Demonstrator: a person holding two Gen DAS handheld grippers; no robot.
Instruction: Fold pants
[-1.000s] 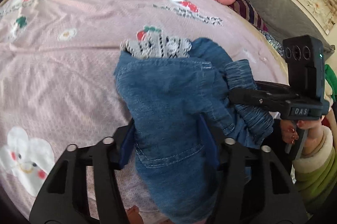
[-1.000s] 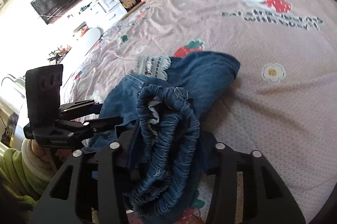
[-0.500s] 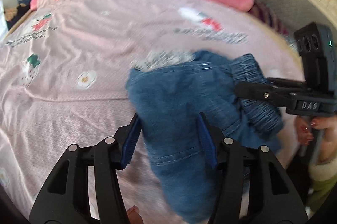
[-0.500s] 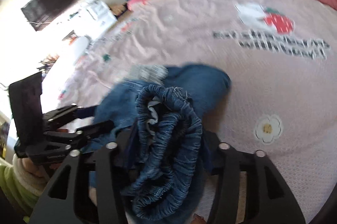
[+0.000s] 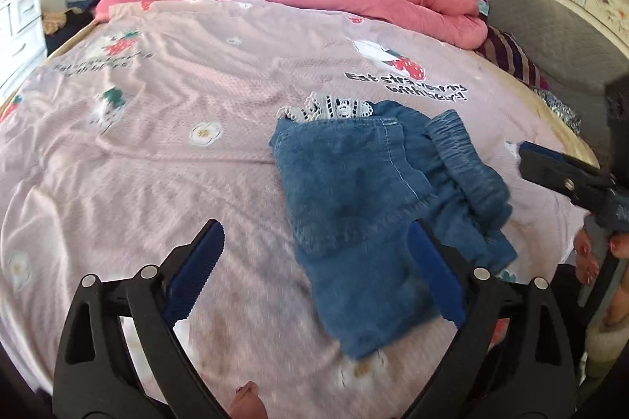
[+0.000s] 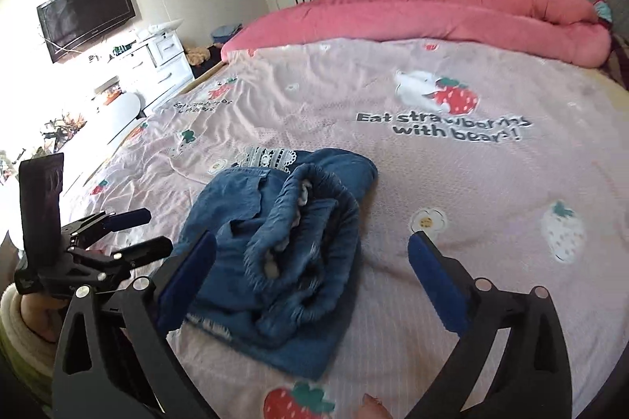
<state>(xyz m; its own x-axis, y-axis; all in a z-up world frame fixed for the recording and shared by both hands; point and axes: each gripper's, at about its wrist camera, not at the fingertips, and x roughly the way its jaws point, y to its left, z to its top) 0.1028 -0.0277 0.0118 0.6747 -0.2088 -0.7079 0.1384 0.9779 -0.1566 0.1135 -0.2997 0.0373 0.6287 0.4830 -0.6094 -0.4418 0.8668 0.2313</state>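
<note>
Looking down both grippers, I see the pants [image 5: 365, 206] lying folded in a blue bundle on the bed [image 5: 157, 143], lace trim at the far edge. My left gripper [image 5: 314, 273] has just been opening; its jaws stand wide, the bundle's near end between them, unpressed. My right gripper [image 6: 310, 277] has just opened too, jaws wide around the elastic waistband.

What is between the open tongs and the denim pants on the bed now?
Nothing visible. The left tongs and right tongs both stand open just over the denim pants, which lie bunched on the pink bedspread, unheld.
</note>
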